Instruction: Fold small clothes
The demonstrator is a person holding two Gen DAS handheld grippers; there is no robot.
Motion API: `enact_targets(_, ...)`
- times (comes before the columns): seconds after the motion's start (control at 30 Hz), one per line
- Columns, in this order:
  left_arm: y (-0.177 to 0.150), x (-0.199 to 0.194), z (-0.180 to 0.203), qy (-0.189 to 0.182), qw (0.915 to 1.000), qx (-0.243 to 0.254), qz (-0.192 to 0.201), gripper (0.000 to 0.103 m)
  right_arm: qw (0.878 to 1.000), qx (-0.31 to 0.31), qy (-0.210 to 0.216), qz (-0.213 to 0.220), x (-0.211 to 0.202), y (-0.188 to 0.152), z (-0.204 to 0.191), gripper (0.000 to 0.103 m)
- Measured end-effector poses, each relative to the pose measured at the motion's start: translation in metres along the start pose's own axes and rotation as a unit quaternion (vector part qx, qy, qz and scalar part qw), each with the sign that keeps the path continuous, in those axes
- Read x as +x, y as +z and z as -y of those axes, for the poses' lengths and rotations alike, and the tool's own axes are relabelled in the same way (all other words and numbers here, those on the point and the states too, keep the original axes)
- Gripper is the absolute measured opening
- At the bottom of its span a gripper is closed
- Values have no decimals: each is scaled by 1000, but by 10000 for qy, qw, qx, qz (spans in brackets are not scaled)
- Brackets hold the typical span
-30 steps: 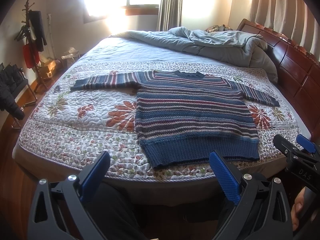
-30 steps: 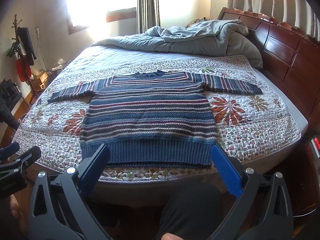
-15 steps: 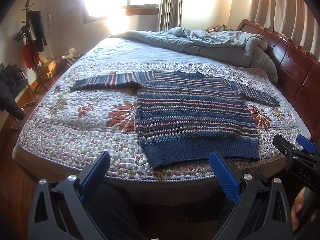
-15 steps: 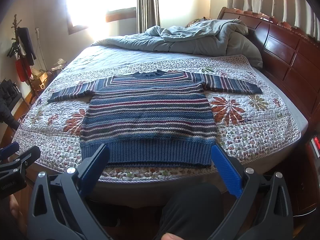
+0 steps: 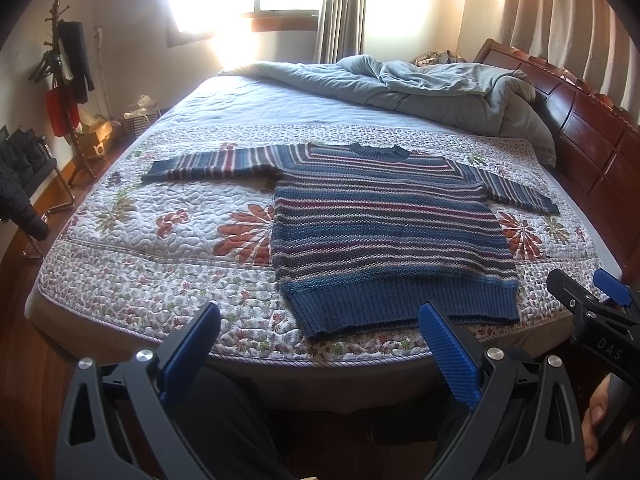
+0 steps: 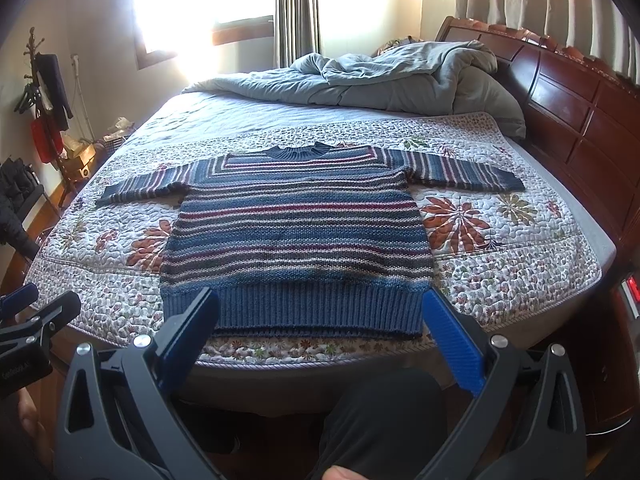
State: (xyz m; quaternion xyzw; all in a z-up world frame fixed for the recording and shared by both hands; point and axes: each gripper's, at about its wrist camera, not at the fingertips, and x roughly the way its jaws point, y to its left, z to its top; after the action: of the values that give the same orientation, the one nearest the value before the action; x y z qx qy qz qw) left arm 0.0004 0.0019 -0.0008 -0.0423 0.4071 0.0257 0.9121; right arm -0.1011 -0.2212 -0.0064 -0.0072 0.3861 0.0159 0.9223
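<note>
Two views are given, each taken along a hand-held tool's fingers.

Left wrist view: the left gripper (image 5: 320, 340) is seen spread wide with nothing between its blue pads (image 5: 448, 350), held off the near edge of the bed (image 5: 280, 376) and touching no cloth. A striped knitted sweater (image 5: 384, 232) is laid flat on the floral quilt (image 5: 160, 240), face up, hem nearest and collar farthest, both sleeves stretched out to left and right. It is placed right of the quilt's middle. A rumpled grey duvet (image 5: 420, 88) is piled at the far right, beside the wooden headboard (image 5: 592, 136). A coat stand (image 5: 64, 80) is seen at the far left by the wall. The right gripper (image 5: 592, 304) is partly visible at the right edge, with a hand (image 5: 596, 420) behind it.

Right wrist view: the right gripper (image 6: 320, 340) is likewise spread wide and empty, held just short of the sweater (image 6: 296, 232) hem, with a dark trouser leg (image 6: 380, 420) below it. The sweater is centred ahead, sleeves outstretched on the quilt (image 6: 500, 272). The left gripper (image 6: 32, 320) is visible at the left edge.
</note>
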Motion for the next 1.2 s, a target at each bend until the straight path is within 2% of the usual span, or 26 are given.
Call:
enact_targets(0.57,7,5,-3,-11,10000,0,-53,99,10000,-26,0,-50,3,4,-2,101)
enact_targets(0.87,12,22,0,-26,9999,96,-86,99,9998,-113,-120,-118,23,10,-3,100)
enact_targets(0.97,19,36,0,-299,9995,119,-58,99,9997,-85,-159,135,30,15,5,100)
enact_targets(1.03,23,47,0,-647,9979,89,-28,99,9981,-85,370,479,40,20,22,101)
enact_targets(1.07,25,51,0,-754,9971,79,-7,99,9977,-75,467,475,47,24,28,101)
enact_targets(1.13,36,64,3,-975,9952,78,-31,99,9992,-62,200,345,69,35,48,100)
enact_targets(1.2,49,82,12,-919,9955,189,-102,99,9995,-47,8,322,96,48,76,100)
